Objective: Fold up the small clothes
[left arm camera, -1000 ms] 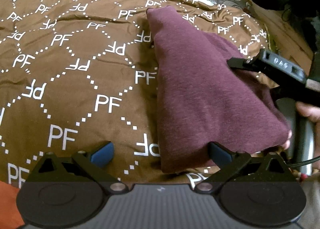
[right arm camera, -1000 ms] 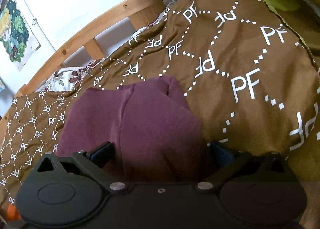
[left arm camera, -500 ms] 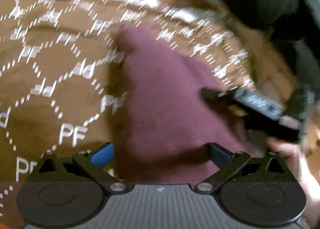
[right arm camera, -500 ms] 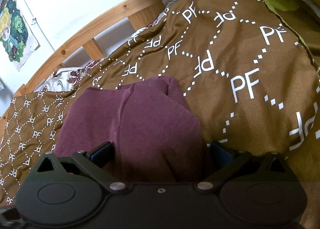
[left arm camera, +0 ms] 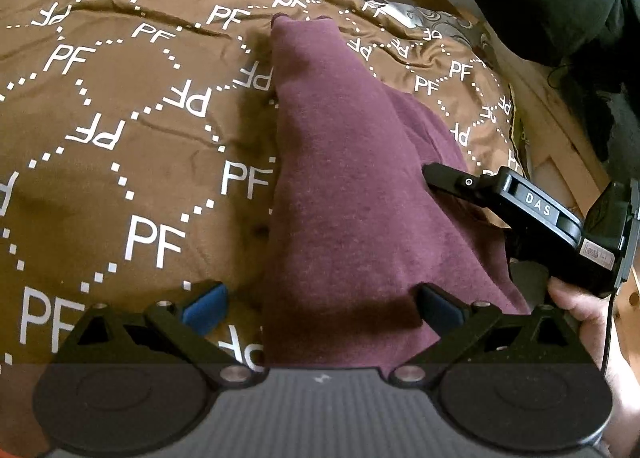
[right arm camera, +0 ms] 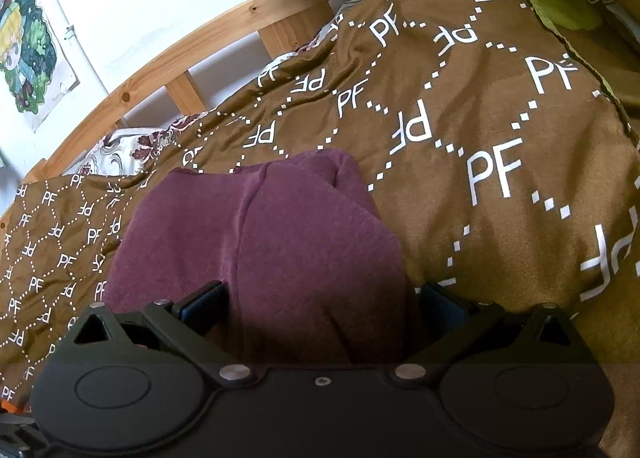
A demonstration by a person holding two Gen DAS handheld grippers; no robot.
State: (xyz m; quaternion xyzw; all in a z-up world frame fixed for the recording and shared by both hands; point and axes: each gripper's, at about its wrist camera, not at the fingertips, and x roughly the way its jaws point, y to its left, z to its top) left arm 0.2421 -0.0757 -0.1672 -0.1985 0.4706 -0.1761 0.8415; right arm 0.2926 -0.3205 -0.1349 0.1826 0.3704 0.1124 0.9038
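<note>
On the brown bedspread [left arm camera: 132, 177] printed with white "PF" letters and dotted diamonds lies the maroon garment [left arm camera: 344, 193], folded into a long, narrow wedge that tapers toward the far end of the bed. A lengthwise fold line shows on it in the right wrist view [right arm camera: 240, 225], one layer lapping over the other.

Left gripper [left arm camera: 320, 308]: jaws spread wide. Its blue pads sit one over the bedspread and one over the near end of the garment; the cloth's near left edge runs between them. Nothing clamped.

Right gripper [right arm camera: 320, 302]: jaws also wide apart, straddling the garment's near end, cloth passing between the fingers. Whether the pads touch the fabric, I cannot tell. In the left wrist view this gripper [left arm camera: 448, 175] enters from the right, one black fingertip against the garment's right edge, the person's hand [left arm camera: 580, 314] on its grip.

Wooden bed rail [right arm camera: 192, 53] runs behind the bed; cartoon poster [right arm camera: 28, 57] on the white wall.
</note>
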